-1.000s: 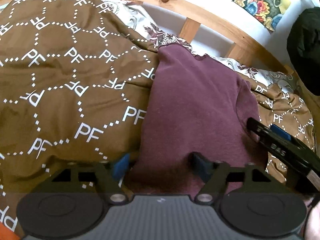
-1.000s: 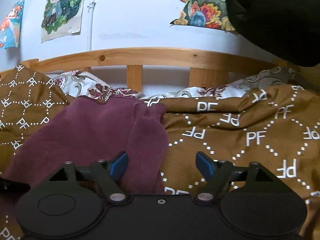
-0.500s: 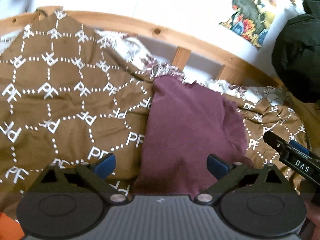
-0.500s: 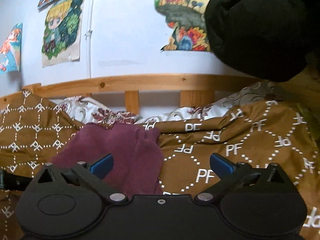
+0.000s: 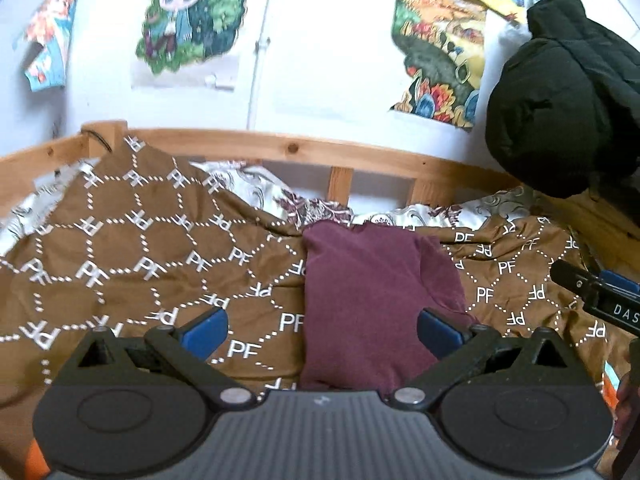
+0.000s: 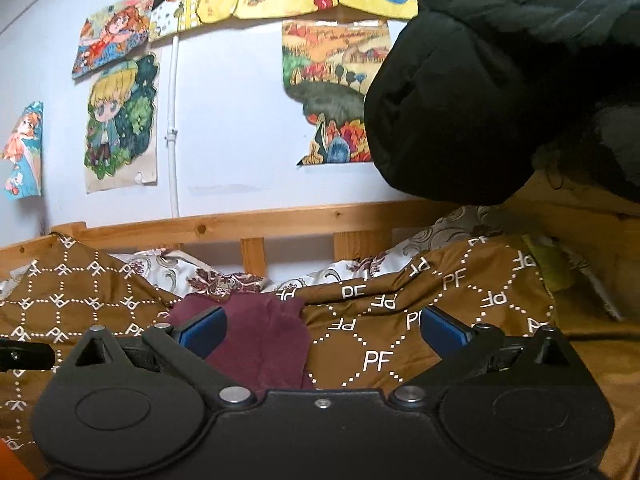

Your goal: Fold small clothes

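Observation:
A maroon garment (image 5: 372, 300) lies folded into a narrow stack on the brown quilt (image 5: 132, 264), its near end below my left gripper (image 5: 322, 326). That gripper is open and holds nothing, its blue pads (image 5: 204, 326) wide apart above the cloth. The right gripper (image 6: 322, 326) is open too and empty, hovering over the quilt just right of the garment (image 6: 264, 336). One right finger (image 5: 592, 292) shows at the right edge of the left wrist view. A left finger (image 6: 24, 354) pokes in at the left edge of the right wrist view.
A wooden bed rail (image 5: 304, 148) runs along the far side under a white wall with posters (image 6: 120, 124). A black padded jacket (image 6: 500, 80) hangs at the upper right. A white patterned sheet (image 5: 256, 188) shows behind the quilt.
Both grippers opened wide, let go of the garment's near edge, and pulled back and up. The garment now lies farther away and the wall has come into view.

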Tool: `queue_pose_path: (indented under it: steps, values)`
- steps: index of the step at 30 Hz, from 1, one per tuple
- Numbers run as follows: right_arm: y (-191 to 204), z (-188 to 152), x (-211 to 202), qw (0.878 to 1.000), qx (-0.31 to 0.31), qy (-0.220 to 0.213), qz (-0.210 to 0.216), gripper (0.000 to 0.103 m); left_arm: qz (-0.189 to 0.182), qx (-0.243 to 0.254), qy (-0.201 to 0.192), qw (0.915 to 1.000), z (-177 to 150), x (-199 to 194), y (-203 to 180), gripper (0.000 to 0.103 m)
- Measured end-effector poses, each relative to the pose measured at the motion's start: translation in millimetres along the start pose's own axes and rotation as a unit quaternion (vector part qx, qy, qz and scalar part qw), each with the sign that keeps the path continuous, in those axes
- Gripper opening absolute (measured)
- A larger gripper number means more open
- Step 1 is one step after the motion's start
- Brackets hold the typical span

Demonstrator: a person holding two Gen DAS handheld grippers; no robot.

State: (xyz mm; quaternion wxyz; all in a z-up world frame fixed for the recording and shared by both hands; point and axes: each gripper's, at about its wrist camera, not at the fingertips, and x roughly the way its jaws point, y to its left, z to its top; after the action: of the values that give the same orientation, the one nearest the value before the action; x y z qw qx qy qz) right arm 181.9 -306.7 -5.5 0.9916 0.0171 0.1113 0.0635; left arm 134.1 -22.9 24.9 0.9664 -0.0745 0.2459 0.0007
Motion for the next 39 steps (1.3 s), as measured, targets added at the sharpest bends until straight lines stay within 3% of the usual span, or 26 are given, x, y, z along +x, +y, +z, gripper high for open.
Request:
queue_pose_path:
  steps: [10,19,23,28,32,36,39]
  values:
    - [13,-3,-67,1.0,0.011,-0.007,0.014,0.102,-0.016,-0.037,-0.008,0.9992,-2,-48,22,0.102]
    - [36,-13,-111,0.999,0.008,0.007,0.039,0.102,-0.016,-0.016,-0.009,0.9997,-18,-86,23,0.102]
    - [43,-15,-123,1.0,-0.003,0.007,0.027,0.102,-0.011,-0.018,-0.003,0.9998,-24,-100,27,0.102]
    - [46,-19,-136,0.999,-0.01,0.023,0.022,0.102,-0.01,0.003,0.037,0.9993,-39,-100,22,0.102]
    - [51,-23,-149,0.999,-0.024,0.014,-0.02,0.102,-0.005,0.026,0.038,0.9989,-46,-99,12,0.102]
    - [46,-25,-156,0.999,-0.014,0.002,-0.036,0.102,0.0,0.026,0.045,0.9986,-48,-95,13,0.102]
    - [41,-27,-153,0.999,-0.004,0.017,-0.036,0.102,0.009,0.027,0.065,0.9974,-50,-86,14,0.102]
